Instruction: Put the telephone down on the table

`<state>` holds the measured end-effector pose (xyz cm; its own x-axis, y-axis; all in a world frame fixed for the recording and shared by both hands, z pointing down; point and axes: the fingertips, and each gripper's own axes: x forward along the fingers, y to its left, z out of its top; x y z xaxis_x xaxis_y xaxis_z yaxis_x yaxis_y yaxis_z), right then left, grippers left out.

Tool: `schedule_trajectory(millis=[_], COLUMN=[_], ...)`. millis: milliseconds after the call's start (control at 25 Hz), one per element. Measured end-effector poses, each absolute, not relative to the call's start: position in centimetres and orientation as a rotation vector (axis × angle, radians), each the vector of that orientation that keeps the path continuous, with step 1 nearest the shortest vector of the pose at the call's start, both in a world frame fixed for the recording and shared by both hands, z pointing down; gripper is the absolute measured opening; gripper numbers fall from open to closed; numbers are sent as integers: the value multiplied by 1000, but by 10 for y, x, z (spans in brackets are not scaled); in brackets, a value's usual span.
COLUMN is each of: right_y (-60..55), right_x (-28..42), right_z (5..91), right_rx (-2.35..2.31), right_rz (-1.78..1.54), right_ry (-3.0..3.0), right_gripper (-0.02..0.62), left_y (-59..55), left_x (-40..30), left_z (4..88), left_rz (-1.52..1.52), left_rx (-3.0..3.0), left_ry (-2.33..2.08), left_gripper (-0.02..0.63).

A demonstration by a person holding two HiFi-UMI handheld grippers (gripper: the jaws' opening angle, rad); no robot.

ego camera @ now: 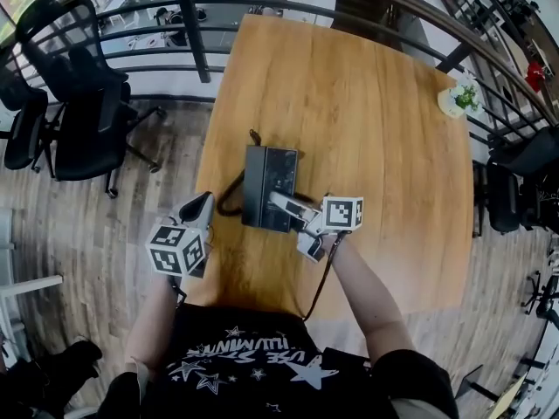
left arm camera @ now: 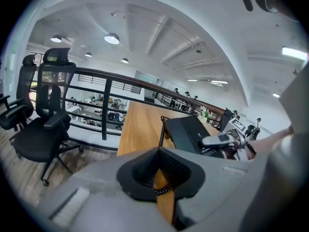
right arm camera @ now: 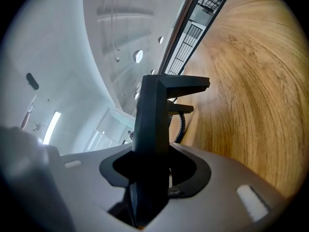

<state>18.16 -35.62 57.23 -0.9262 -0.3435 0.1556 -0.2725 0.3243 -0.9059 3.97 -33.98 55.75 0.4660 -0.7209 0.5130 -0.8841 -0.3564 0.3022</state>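
Left tongs (ego camera: 203,206), lower left of centre, pinch the cord (left arm camera: 162,129) with jaws nearly together. Just to their right the black telephone (ego camera: 266,182) sits mid-frame over the wooden table (ego camera: 367,129), its near edge clamped in the right tongs (ego camera: 284,204). Whether it touches the table is unclear.

I log a small potted plant (ego camera: 458,99) at the table's (ego camera: 349,85) far right corner. Black office chairs (ego camera: 92,120) stand on the plank floor (ego camera: 96,234) off its left edge. A dark metal railing (ego camera: 190,33) curves past the far edge.
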Motion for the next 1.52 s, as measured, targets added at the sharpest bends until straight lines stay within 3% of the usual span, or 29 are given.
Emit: schedule_trajectory(millis=[1520], right_y=[-357], right_x=[195], right_z=[600], right_rx=[-890], right_rz=[-1662], right_ry=[2668], right_gripper=[179], left_y=[-329], left_x=[70], left_z=[583], left_rz=[484], left_rx=[2175], left_ry=[-1237], left_gripper=[2])
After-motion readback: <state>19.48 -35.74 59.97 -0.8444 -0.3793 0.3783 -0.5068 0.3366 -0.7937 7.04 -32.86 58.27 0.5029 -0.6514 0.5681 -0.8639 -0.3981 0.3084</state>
